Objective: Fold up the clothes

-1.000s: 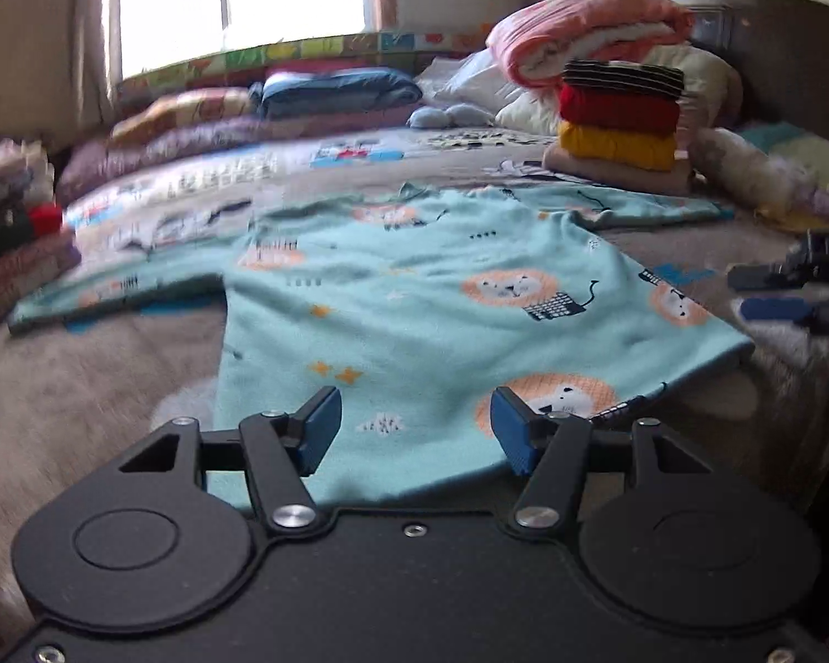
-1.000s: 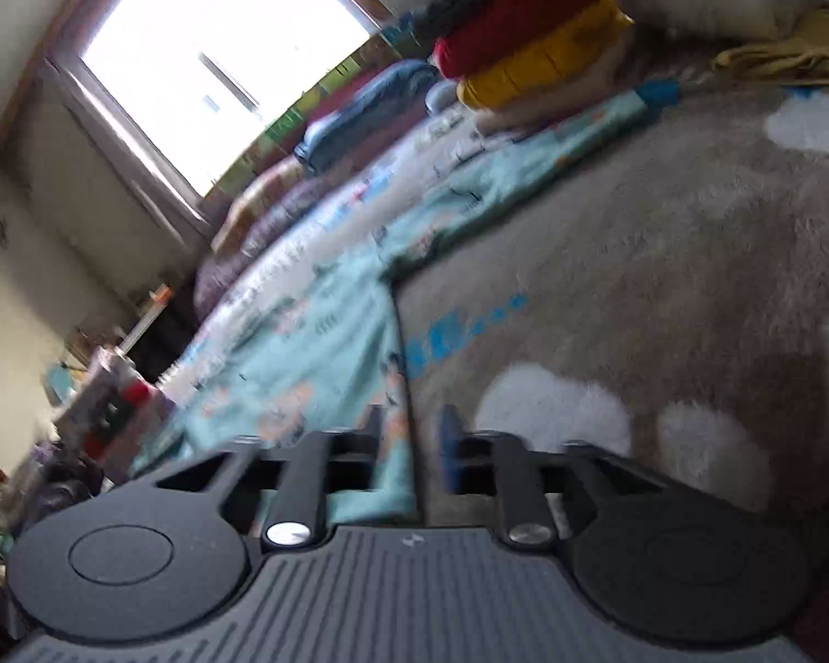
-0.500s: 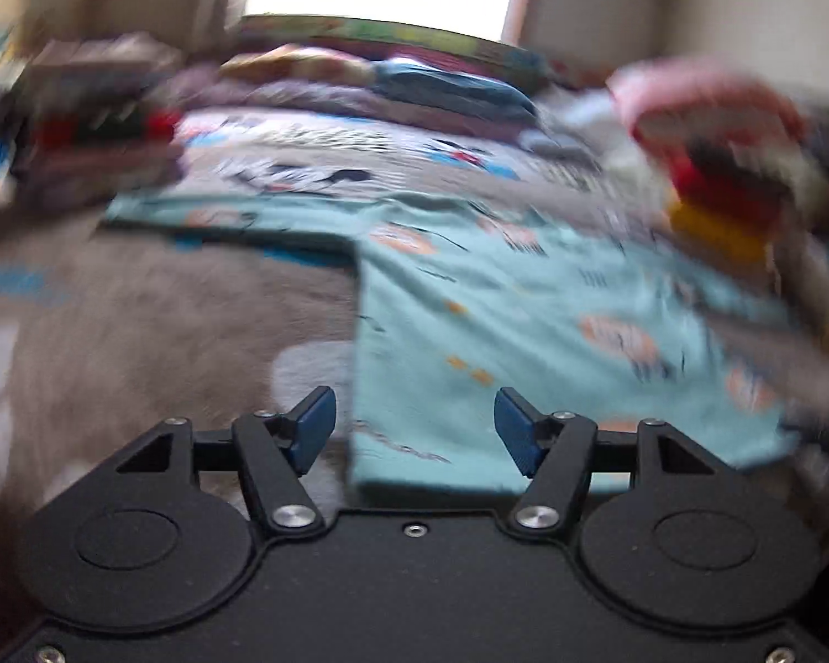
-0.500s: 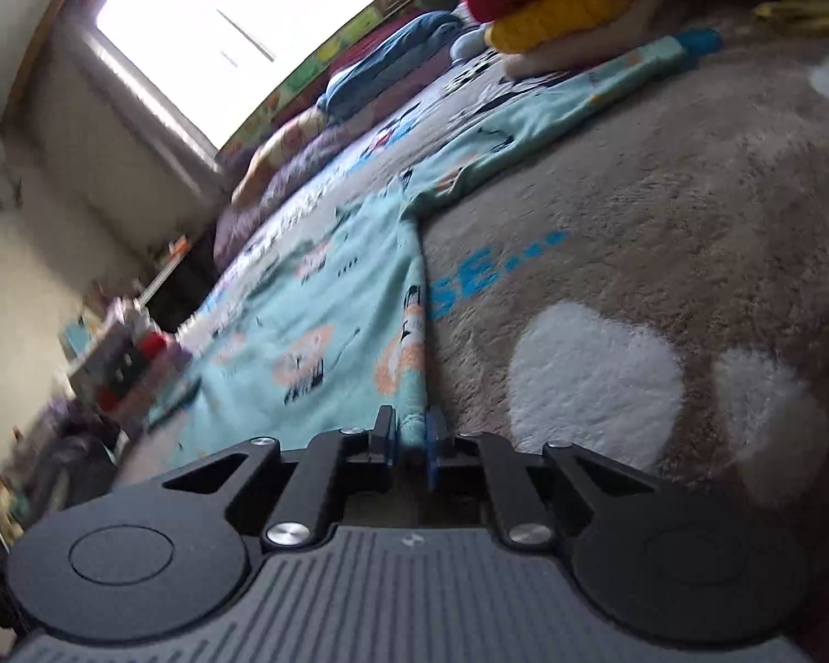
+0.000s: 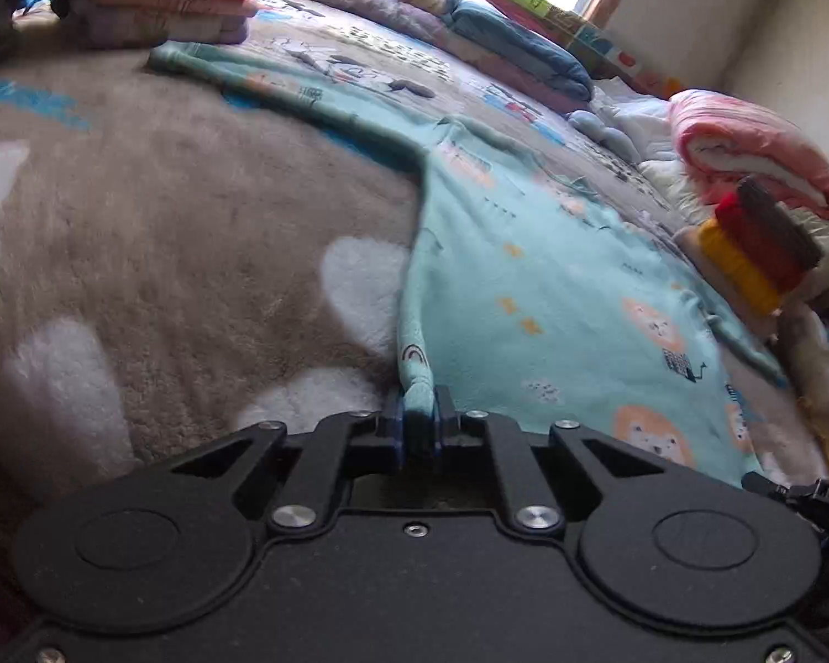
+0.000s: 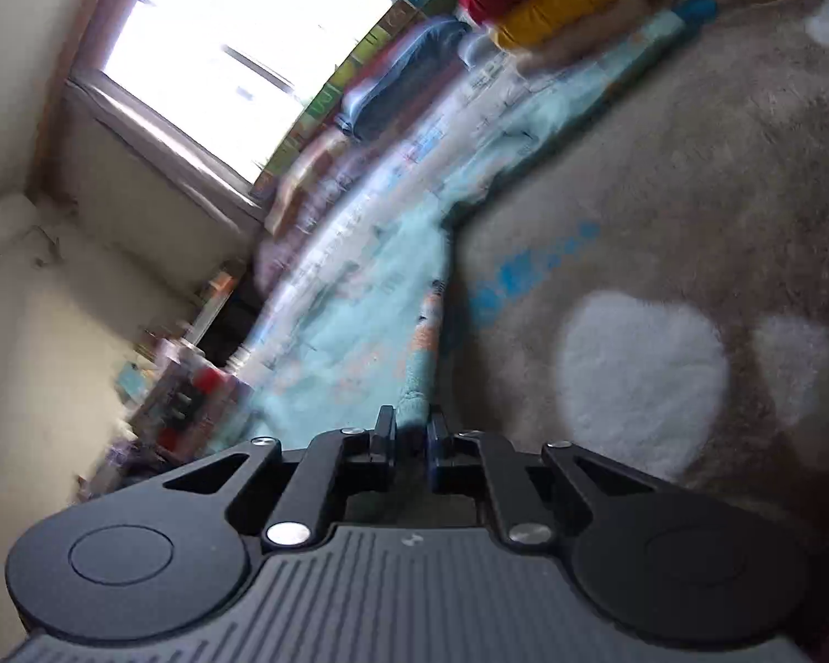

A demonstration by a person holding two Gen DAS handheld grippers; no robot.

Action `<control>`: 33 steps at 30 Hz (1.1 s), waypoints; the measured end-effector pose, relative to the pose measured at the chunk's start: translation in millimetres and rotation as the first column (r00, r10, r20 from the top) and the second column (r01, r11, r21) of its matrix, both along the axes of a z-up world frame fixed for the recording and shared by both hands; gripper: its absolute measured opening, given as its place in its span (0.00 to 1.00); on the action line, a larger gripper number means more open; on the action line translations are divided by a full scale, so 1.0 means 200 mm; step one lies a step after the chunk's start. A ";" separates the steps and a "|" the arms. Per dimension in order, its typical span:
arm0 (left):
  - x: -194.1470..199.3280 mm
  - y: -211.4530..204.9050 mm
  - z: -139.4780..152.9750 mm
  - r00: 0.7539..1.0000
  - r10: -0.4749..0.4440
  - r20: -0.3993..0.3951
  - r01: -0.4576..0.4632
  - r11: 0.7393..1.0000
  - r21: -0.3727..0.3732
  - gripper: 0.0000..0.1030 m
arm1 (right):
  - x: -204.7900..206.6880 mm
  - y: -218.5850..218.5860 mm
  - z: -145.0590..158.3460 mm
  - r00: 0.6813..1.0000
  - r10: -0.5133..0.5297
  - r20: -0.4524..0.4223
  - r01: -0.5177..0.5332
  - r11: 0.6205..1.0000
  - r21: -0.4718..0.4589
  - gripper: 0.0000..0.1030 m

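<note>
- Shirt [image 5: 552, 276], teal with lion prints, is lying spread flat on the blanket [image 5: 166, 221], one sleeve stretching toward a stack [image 5: 166, 5] of folded clothes.
- Left gripper [image 5: 419, 420] is pinching the shirt's near hem corner, fingers closed tight on the bunched cloth.
- Right gripper [image 6: 412, 431] is clamping the opposite hem corner, its fingers nearly together with fabric between them.
- Second pile [image 5: 757, 243] of red and yellow folded clothes is sitting just beyond the shirt's far side.
- Right wrist view is looking blurred, with a bright window [image 6: 237, 61] behind.
</note>
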State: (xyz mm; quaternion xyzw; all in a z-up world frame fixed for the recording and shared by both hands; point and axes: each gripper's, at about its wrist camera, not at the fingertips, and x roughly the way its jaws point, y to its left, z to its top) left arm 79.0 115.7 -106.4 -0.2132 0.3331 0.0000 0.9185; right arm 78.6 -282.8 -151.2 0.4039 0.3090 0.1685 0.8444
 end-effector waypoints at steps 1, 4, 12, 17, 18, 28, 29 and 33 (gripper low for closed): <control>0.00 0.00 0.01 1.000 0.003 0.000 -0.003 1.000 0.002 0.08 | 0.02 -0.01 -0.05 0.999 -0.010 -0.041 0.010 1.000 0.006 0.08; -0.01 0.03 0.02 1.000 0.003 -0.020 -0.004 0.999 -0.051 0.18 | 0.03 0.00 -0.06 0.997 -0.011 -0.073 0.011 1.000 -0.006 0.09; -0.11 -0.12 0.20 0.988 0.011 0.154 -0.030 0.992 0.125 0.47 | -0.08 -0.02 0.09 0.997 -0.071 0.026 0.073 0.992 -0.106 0.24; -0.01 -0.30 0.13 0.989 -0.102 0.107 0.073 0.966 0.247 0.47 | -0.02 0.10 0.19 0.984 0.051 0.169 0.010 0.939 -0.343 0.23; 0.02 -0.32 0.11 0.991 -0.114 0.074 0.091 0.962 0.257 0.47 | 0.02 0.15 0.15 0.991 0.103 0.081 -0.060 0.903 -0.425 0.21; 0.29 -0.79 0.19 0.925 -0.367 0.102 0.320 0.894 0.315 0.30 | 0.03 -0.06 0.08 0.998 0.031 0.056 -0.015 0.964 -0.267 0.24; 0.34 -0.86 0.21 0.912 -0.394 0.115 0.339 0.882 0.328 0.26 | 0.04 -0.11 0.07 0.999 -0.007 0.054 0.019 0.974 -0.228 0.25; 0.52 -1.12 0.21 0.879 -0.461 0.120 0.393 0.845 0.362 0.10 | 0.12 -0.29 -0.01 0.990 -0.141 0.012 0.141 0.987 -0.074 0.21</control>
